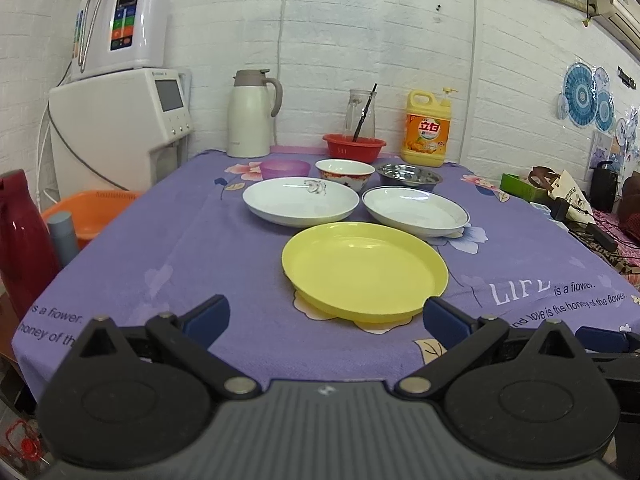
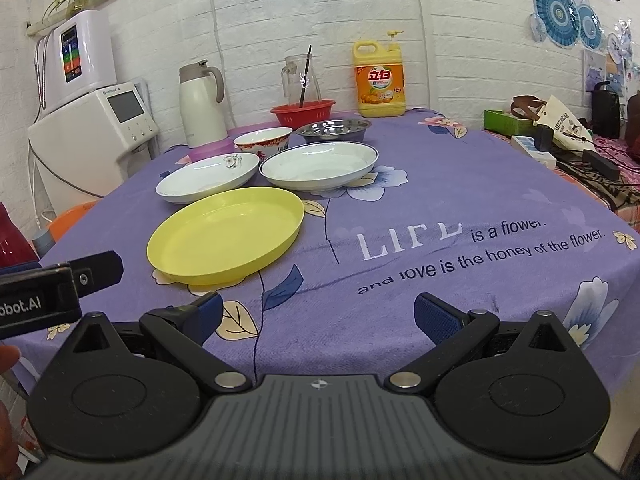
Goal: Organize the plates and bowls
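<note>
Your left claw (image 1: 326, 314) fills the bottom of its frame with its jaws spread wide and nothing between them, and your right claw (image 2: 318, 314) sits the same way, parted and empty, over the near edge of the table (image 2: 460, 280). Nothing is stacked yet, so the step in hand looks like a first pick, and the yellow plate (image 1: 364, 270) is the natural one. It lies just above the left claw, slightly right of centre, its near rim almost level with the fingertips; in the right wrist view it sits up and to the left, well off that claw's line. Come in low with the left claw and straddle the near rim squarely. Behind it wait two white plates (image 1: 300, 202) (image 1: 416, 210), then a purple bowl (image 1: 285, 168), a patterned bowl (image 1: 345, 173) and a steel bowl (image 1: 409, 176) in the middle of the frame.
</note>
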`<state>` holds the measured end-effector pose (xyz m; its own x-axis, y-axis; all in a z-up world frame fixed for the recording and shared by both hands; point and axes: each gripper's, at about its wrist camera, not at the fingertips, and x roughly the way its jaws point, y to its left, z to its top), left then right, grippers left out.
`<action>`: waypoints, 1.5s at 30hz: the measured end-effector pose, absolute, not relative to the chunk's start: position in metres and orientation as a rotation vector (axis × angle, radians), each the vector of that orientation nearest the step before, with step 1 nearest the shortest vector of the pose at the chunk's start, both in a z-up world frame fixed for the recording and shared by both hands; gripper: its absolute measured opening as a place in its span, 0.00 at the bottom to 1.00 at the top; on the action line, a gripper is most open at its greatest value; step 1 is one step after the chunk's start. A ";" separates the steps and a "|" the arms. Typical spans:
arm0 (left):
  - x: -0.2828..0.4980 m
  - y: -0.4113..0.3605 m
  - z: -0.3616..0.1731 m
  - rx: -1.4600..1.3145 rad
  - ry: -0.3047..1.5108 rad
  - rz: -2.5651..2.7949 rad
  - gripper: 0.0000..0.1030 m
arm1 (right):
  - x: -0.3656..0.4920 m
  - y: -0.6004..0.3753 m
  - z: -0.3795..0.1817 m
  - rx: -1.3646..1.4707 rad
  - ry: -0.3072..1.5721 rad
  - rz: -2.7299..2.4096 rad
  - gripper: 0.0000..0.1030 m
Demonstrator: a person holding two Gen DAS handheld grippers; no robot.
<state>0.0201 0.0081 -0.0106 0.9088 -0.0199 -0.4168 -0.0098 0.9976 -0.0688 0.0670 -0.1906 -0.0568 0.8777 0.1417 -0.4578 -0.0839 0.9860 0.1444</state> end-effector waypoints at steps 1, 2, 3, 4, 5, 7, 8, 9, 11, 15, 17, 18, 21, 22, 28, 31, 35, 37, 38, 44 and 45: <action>0.021 0.010 -0.011 -0.075 0.433 -0.006 1.00 | 0.068 -0.190 -0.057 0.117 0.489 0.117 1.00; 0.022 0.010 -0.012 -0.075 0.433 -0.004 1.00 | 0.070 -0.189 -0.058 0.111 0.492 0.114 1.00; 0.022 0.010 -0.012 -0.073 0.433 -0.003 1.00 | 0.071 -0.189 -0.059 0.107 0.493 0.111 1.00; 0.022 0.010 -0.014 -0.070 0.435 -0.002 1.00 | 0.071 -0.189 -0.060 0.105 0.494 0.109 1.00; 0.022 0.010 -0.015 -0.070 0.438 0.000 1.00 | 0.071 -0.189 -0.060 0.103 0.497 0.108 1.00; 0.023 0.010 -0.017 -0.073 0.443 -0.002 1.00 | 0.070 -0.189 -0.062 0.103 0.501 0.109 1.00; 0.025 0.010 -0.017 -0.073 0.448 -0.002 1.00 | 0.070 -0.190 -0.063 0.104 0.501 0.109 1.00; 0.027 0.010 -0.017 -0.073 0.454 -0.003 1.00 | 0.071 -0.190 -0.063 0.103 0.504 0.106 1.00; 0.032 0.009 -0.019 -0.073 0.468 -0.002 1.00 | 0.074 -0.192 -0.065 0.104 0.516 0.101 1.00; 0.045 0.007 -0.024 -0.076 0.499 -0.004 1.00 | 0.082 -0.196 -0.070 0.118 0.536 0.092 1.00; 0.054 0.008 -0.026 -0.076 0.523 -0.005 1.00 | 0.086 -0.198 -0.072 0.126 0.547 0.084 1.00; 0.058 0.008 -0.027 -0.076 0.532 -0.005 1.00 | 0.090 -0.200 -0.072 0.132 0.553 0.083 1.00; 0.074 0.011 -0.027 -0.075 0.559 -0.004 1.00 | 0.101 -0.202 -0.071 0.151 0.569 0.080 1.00; 0.079 0.012 -0.027 -0.078 0.565 -0.003 1.00 | 0.106 -0.203 -0.071 0.152 0.575 0.080 1.00; 0.115 0.034 -0.016 -0.128 0.593 -0.050 1.00 | 0.140 -0.193 -0.055 0.102 0.575 0.107 1.00; 0.139 0.050 -0.015 -0.182 0.610 -0.080 1.00 | 0.161 -0.180 -0.051 0.053 0.578 0.146 1.00; 0.175 0.060 -0.024 -0.235 0.666 -0.100 1.00 | 0.194 -0.163 -0.056 0.001 0.624 0.198 1.00; 0.189 0.059 -0.031 -0.217 0.688 -0.093 1.00 | 0.208 -0.159 -0.060 0.001 0.645 0.215 1.00; 0.195 0.058 -0.033 -0.207 0.697 -0.092 1.00 | 0.214 -0.158 -0.062 0.003 0.656 0.215 1.00; 0.214 0.054 -0.047 -0.166 0.729 -0.101 1.00 | 0.233 -0.147 -0.070 -0.027 0.677 0.228 1.00; 0.214 0.053 -0.048 -0.142 0.723 -0.097 1.00 | 0.234 -0.147 -0.070 -0.024 0.675 0.229 1.00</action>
<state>0.2144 0.0525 -0.0477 0.7461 -0.1377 -0.6514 0.0396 0.9858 -0.1631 0.2342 -0.1472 -0.0702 0.7565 0.2022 -0.6219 -0.2178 0.9746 0.0519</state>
